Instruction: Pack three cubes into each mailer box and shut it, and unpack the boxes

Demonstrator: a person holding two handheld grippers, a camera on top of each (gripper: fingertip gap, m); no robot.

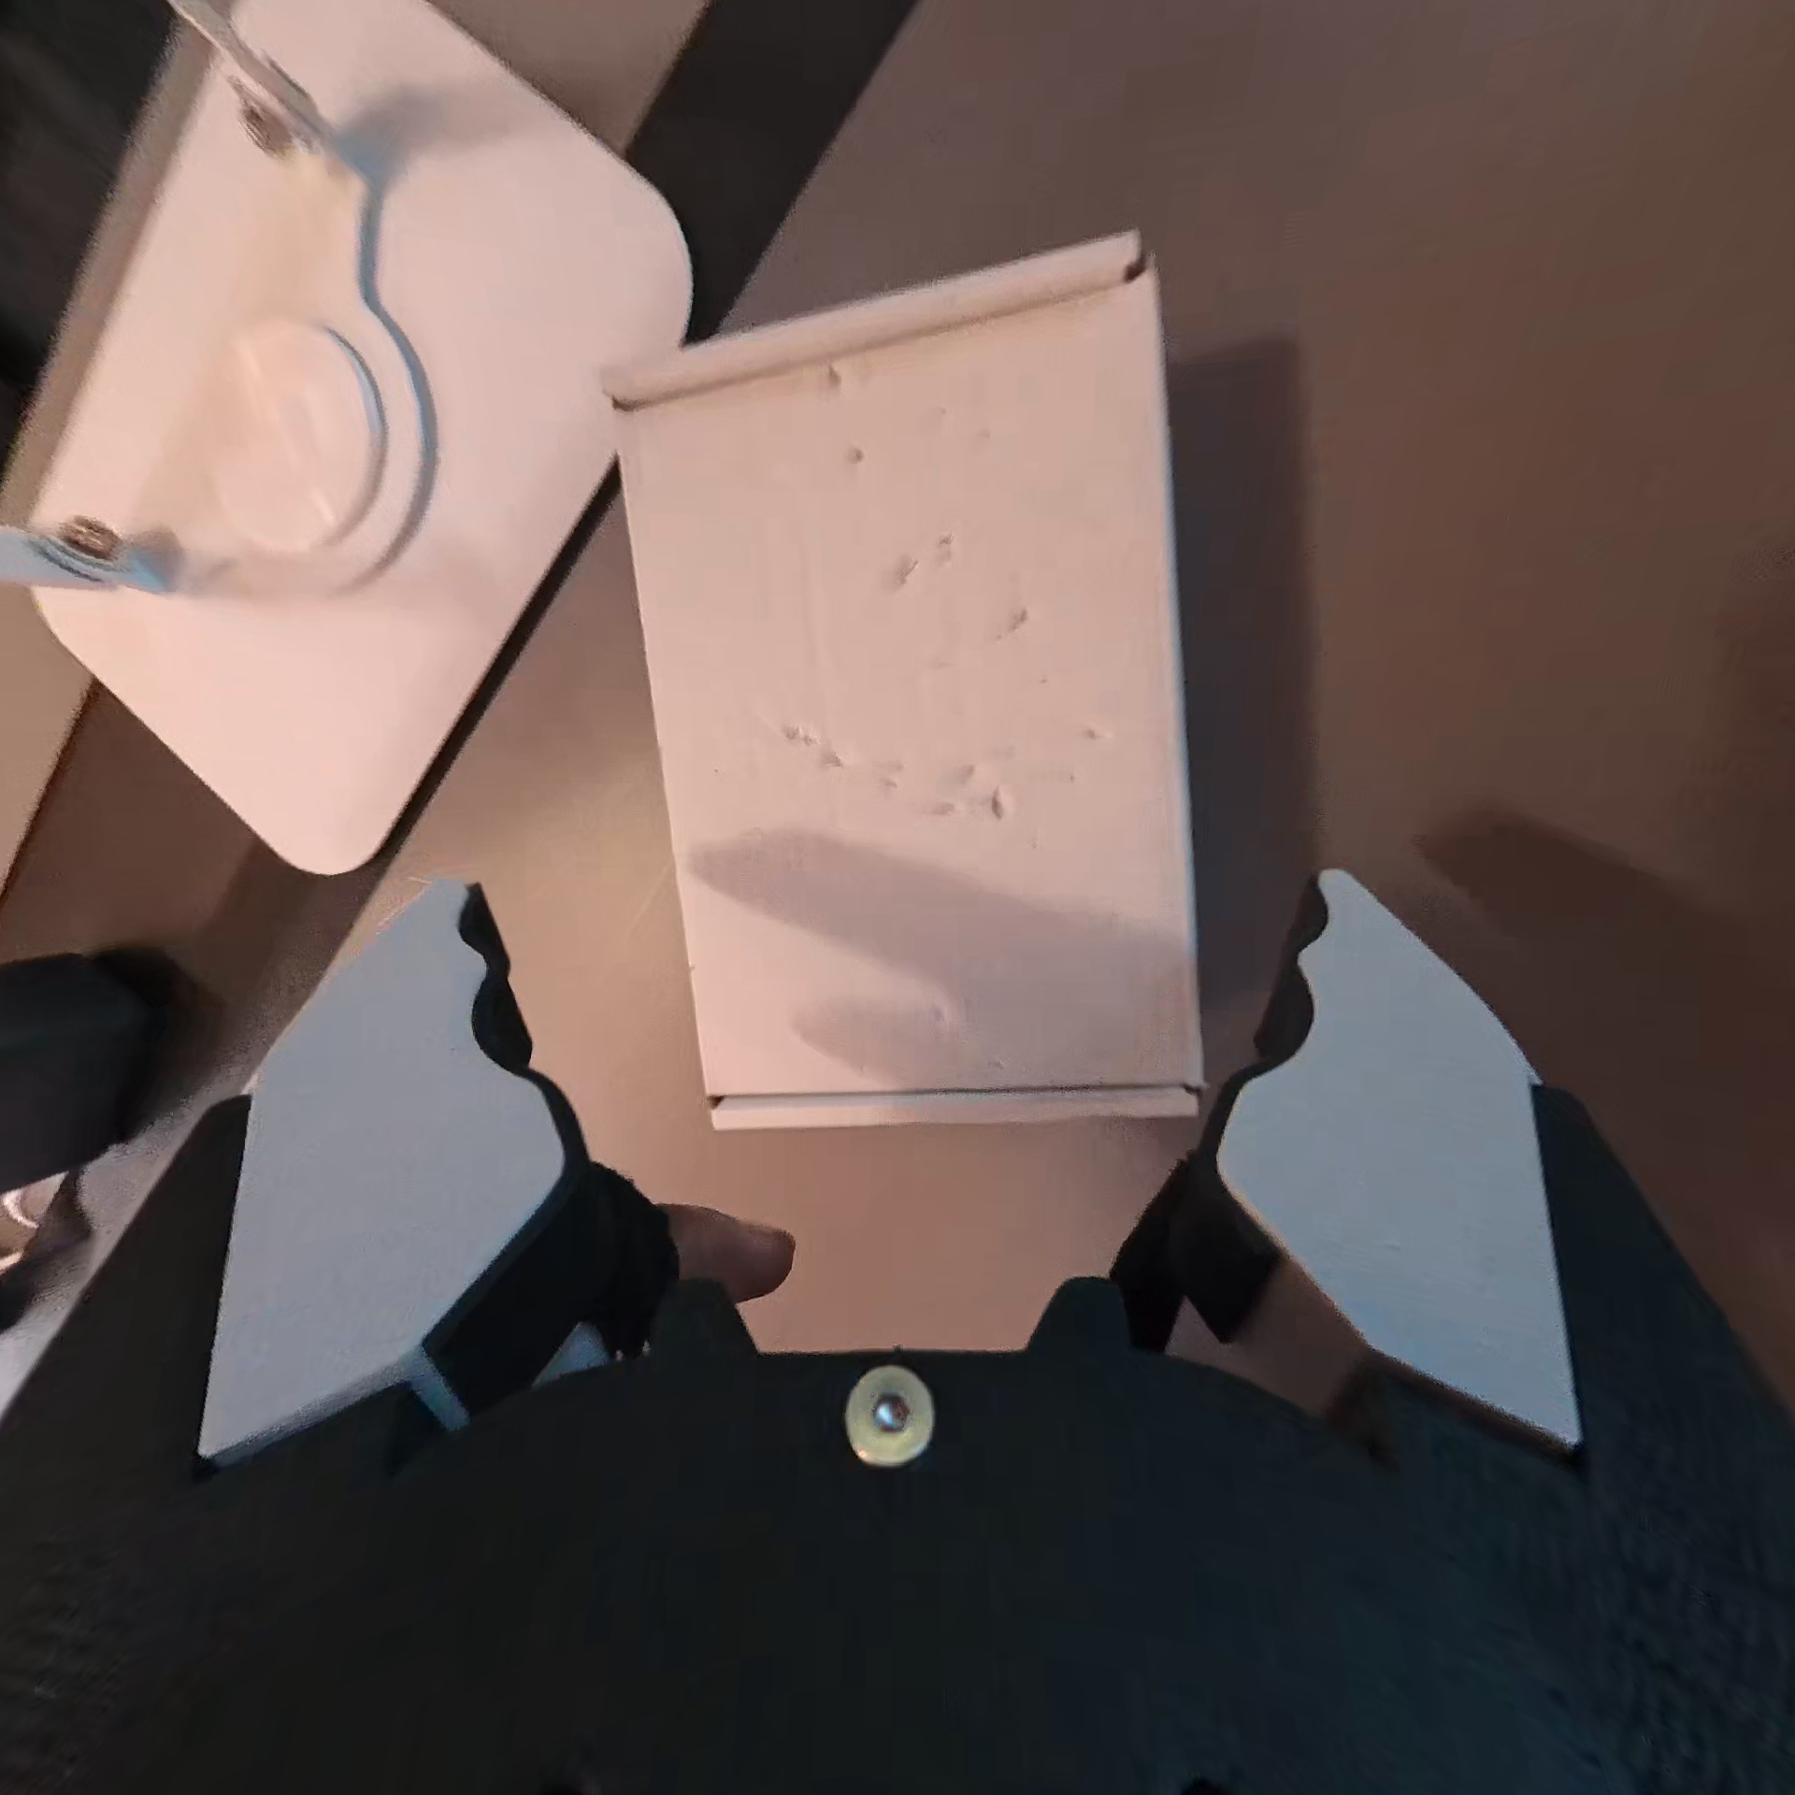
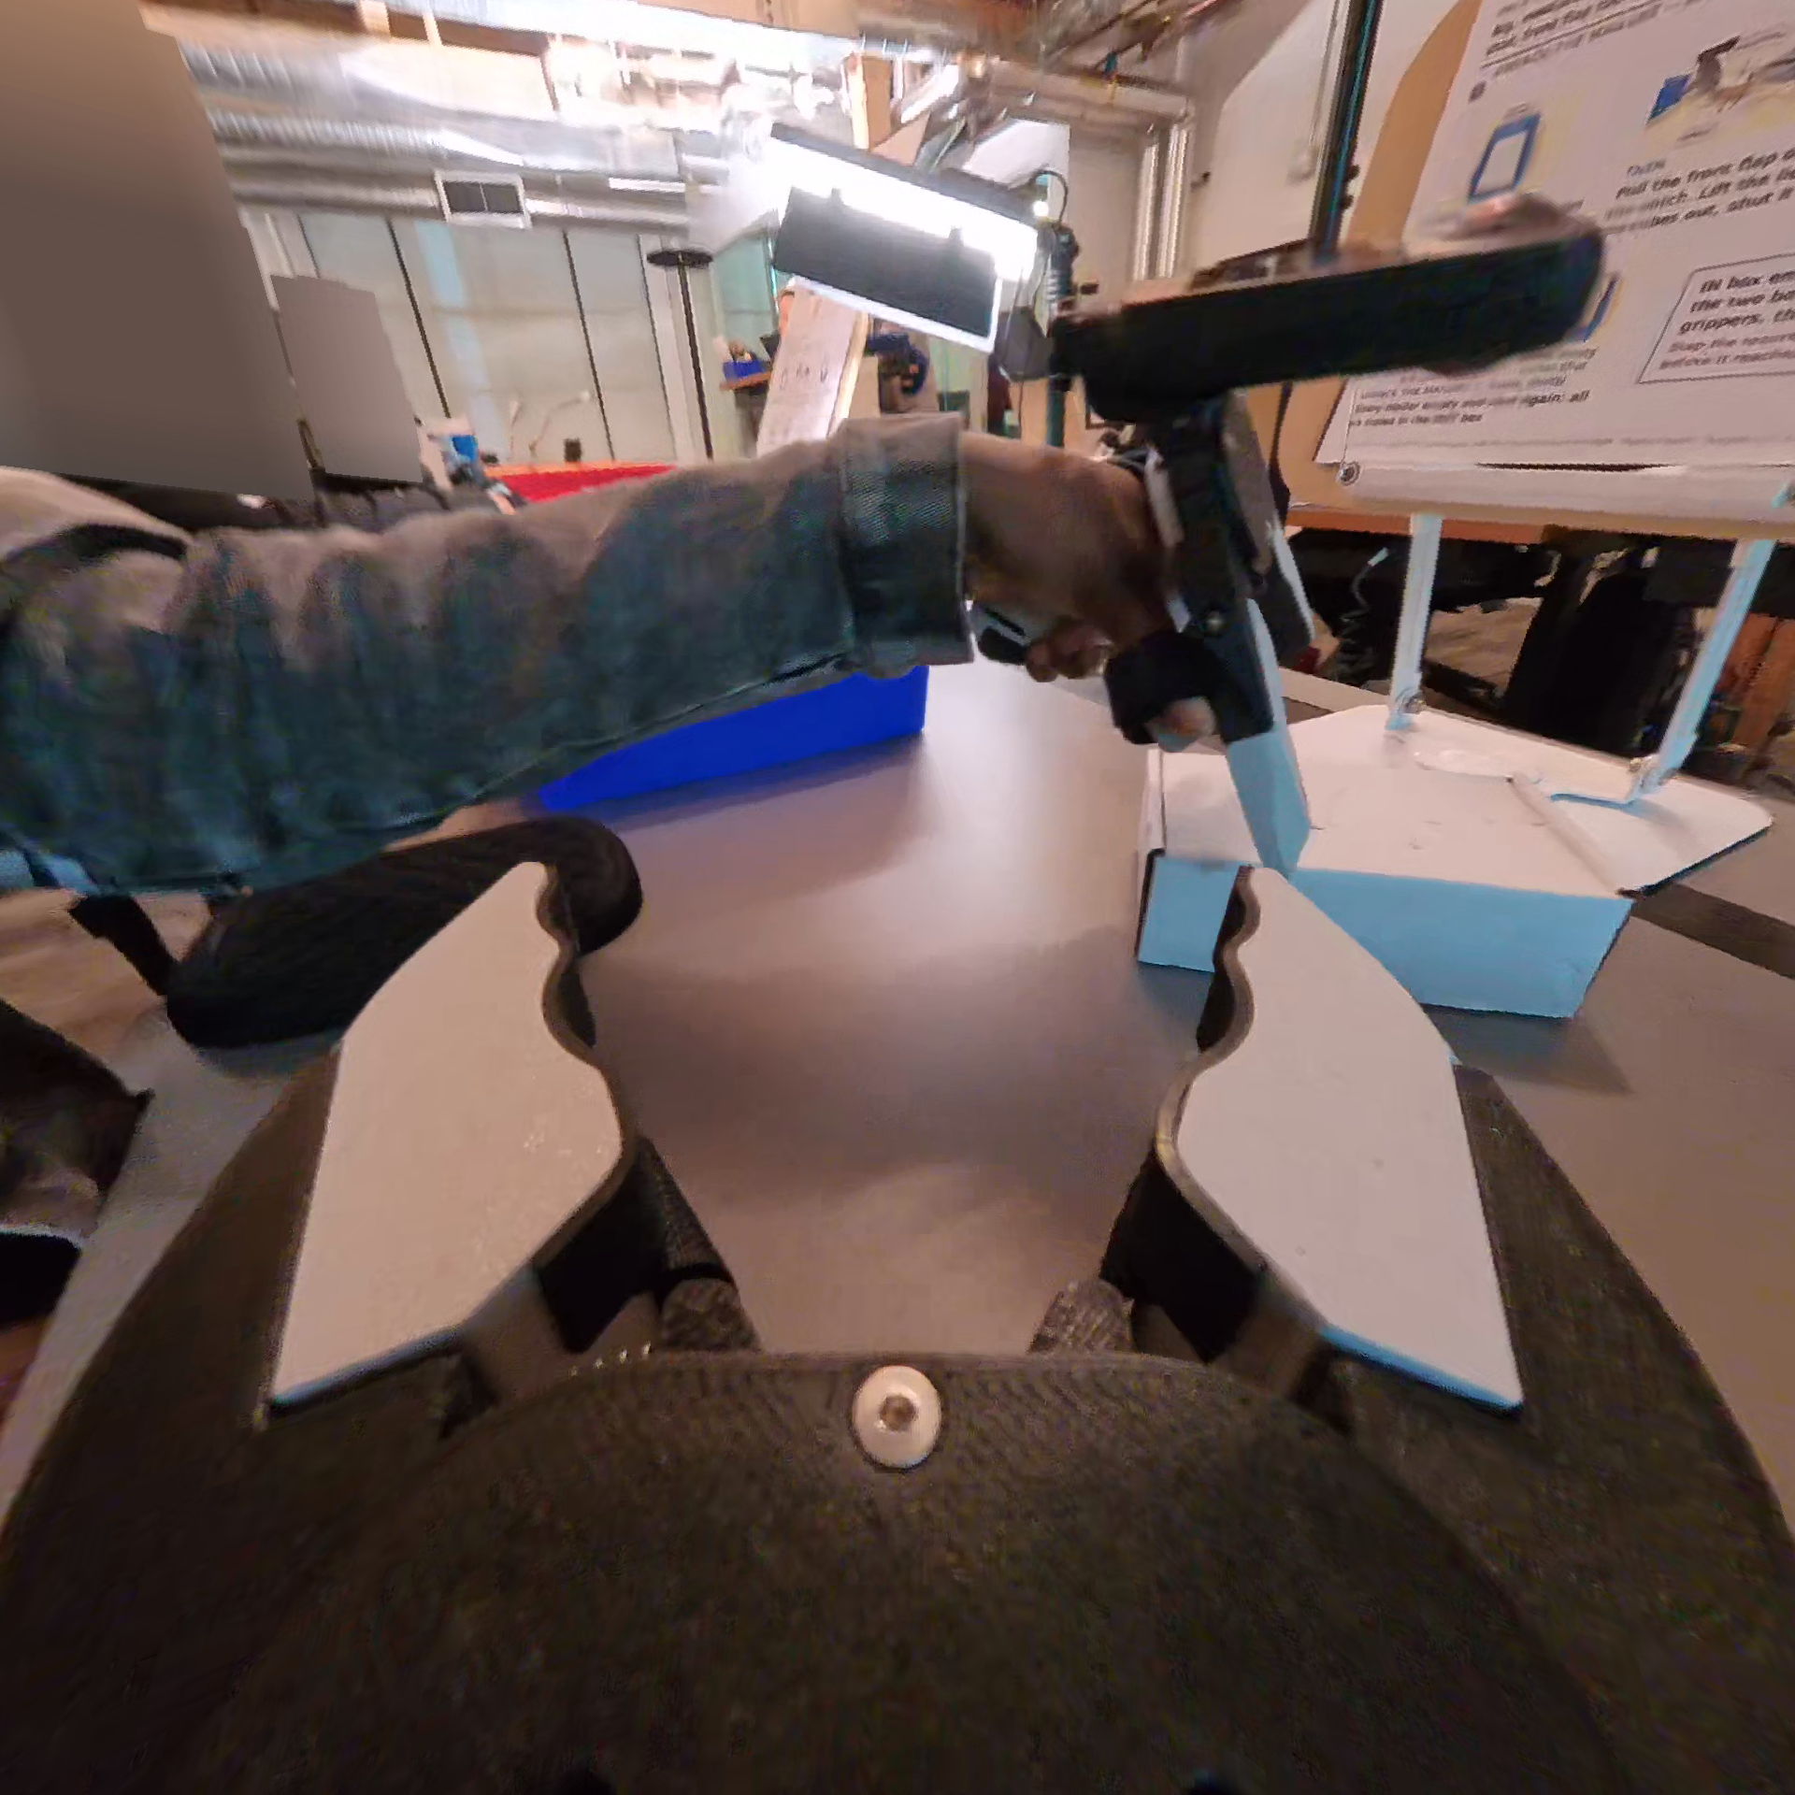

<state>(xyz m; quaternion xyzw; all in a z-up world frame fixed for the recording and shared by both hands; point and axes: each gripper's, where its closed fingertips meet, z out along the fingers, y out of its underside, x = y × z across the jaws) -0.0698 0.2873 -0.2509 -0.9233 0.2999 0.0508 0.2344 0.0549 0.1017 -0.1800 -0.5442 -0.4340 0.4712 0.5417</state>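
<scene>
Mailer box [image 1: 913,699], white and shut, lies flat on the brown table [image 1: 1457,486] with its dented lid facing up. From the left wrist view, the left gripper [image 1: 894,971] hangs directly above the near end of the box, pointing down at it, its two white fingers spread wide with nothing between them; the shadows of the fingers fall across the lid. Whether a fingertip touches the lid cannot be told from above.

In the right wrist view the same box [image 2: 1438,903] sits ahead and to the right, and the left gripper [image 2: 1272,816], held by a hand [image 2: 1059,563] in a grey sleeve [image 2: 486,631], points down with one white finger reaching the lid near its front edge. The right gripper [image 2: 898,932] stays low over the table, just short of the box's near corner, its fingers also apart and empty.

Just beside the box, at its far side, rests the white base plate [image 1: 321,437] of a sign stand [image 2: 1574,233]. A blue bin [image 2: 758,738] stands farther back on the table, behind the sleeve.
</scene>
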